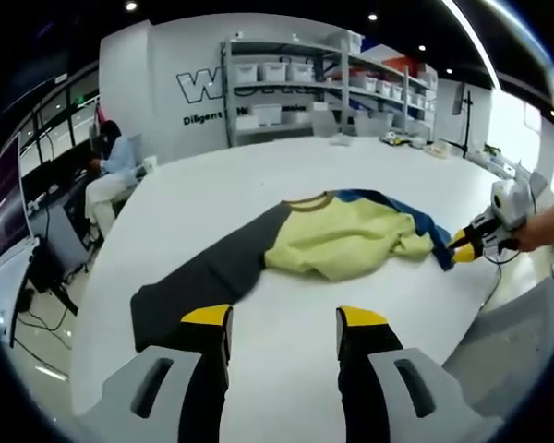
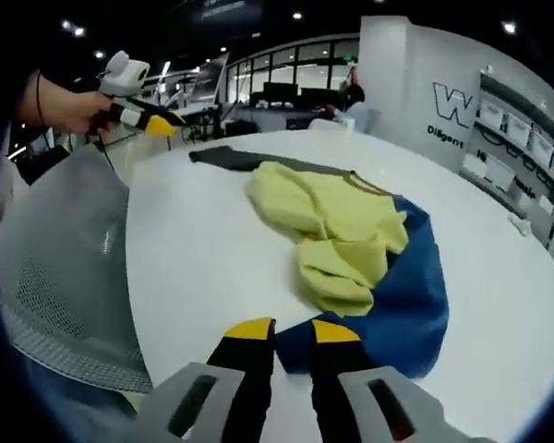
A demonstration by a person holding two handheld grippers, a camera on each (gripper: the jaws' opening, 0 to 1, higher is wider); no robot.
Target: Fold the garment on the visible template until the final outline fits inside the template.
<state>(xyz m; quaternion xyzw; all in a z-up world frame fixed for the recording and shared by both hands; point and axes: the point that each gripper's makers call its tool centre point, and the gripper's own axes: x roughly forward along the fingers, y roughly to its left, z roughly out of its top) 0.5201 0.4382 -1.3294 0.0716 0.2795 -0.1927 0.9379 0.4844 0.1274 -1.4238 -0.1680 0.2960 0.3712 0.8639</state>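
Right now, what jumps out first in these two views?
The crumpled garment in yellow, blue and dark grey, lying bunched near the middle of the round white table. Next, the right gripper at the garment's blue edge, its yellow-tipped jaws closed on the fabric. The left gripper hangs open over bare table near the dark grey sleeve end.

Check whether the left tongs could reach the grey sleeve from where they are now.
Probably yes: the left tongs are open over bare table, and the grey sleeve lies just ahead with nothing between.
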